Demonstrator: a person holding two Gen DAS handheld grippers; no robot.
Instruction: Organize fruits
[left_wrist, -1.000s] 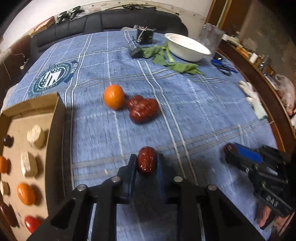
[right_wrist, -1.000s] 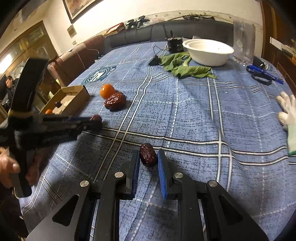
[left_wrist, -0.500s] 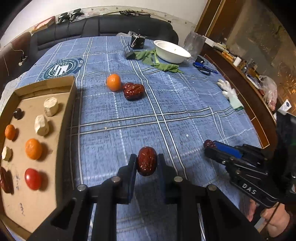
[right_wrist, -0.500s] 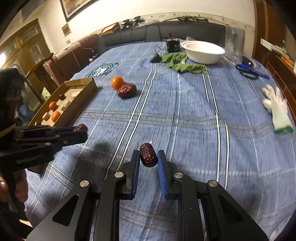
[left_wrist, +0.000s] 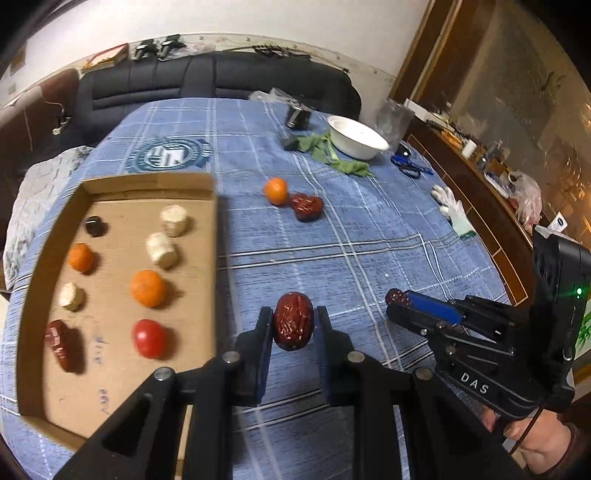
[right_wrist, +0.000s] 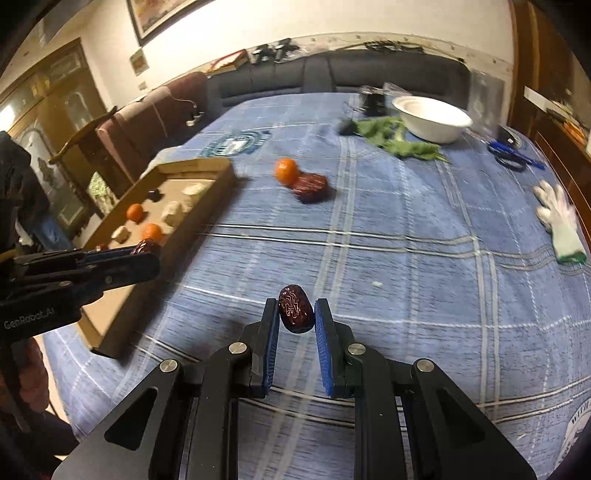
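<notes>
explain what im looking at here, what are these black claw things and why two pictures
No robot here: a person holds a hand-operated tool in each hand, and each tool carries a camera looking along its two fingers. One picture is from the left tool, which grips a red date; the other is from the right tool, which grips a darker date. Each view also shows the other tool from the side. On the blue tablecloth lie a cardboard tray of sorted fruit, a loose orange beside more dates, a white bowl, green leaves and a glove.
</notes>
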